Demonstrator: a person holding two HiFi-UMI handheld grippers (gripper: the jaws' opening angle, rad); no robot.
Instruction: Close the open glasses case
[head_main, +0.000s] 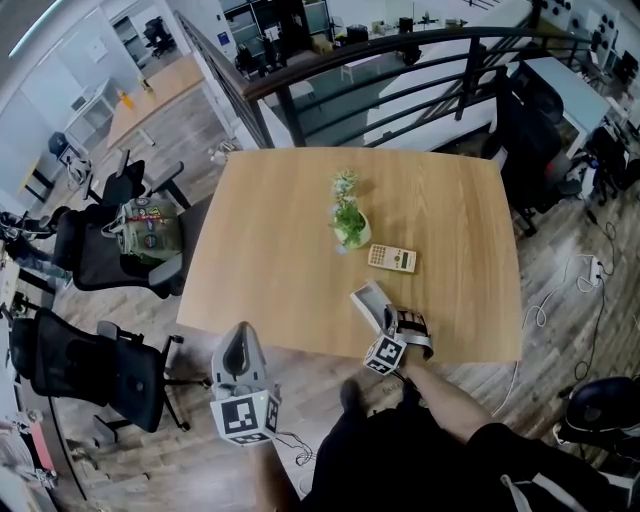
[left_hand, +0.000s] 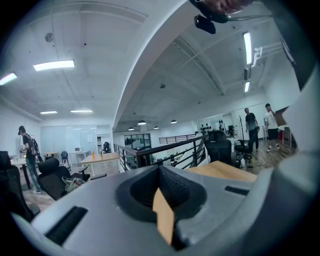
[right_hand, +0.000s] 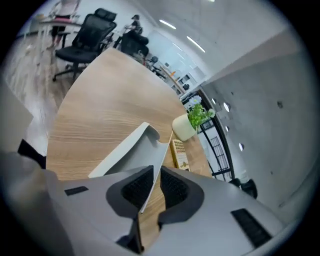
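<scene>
My right gripper is slightly parted around the lid edge of the glasses case, which lies open on the desk. I'd swing the lid over gently, then press it shut.

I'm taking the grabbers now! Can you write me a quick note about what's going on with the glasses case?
Left gripper: shut and empty, held off the near-left corner of the table.
Right gripper: jaws a little apart around the edge of the lid, not clamped on it.
Glasses case: open, by the table's near edge, in front of the calculator and the potted plant.
Done: the lid has been reached.
Left: swing the lid over and press the case closed.
</scene>
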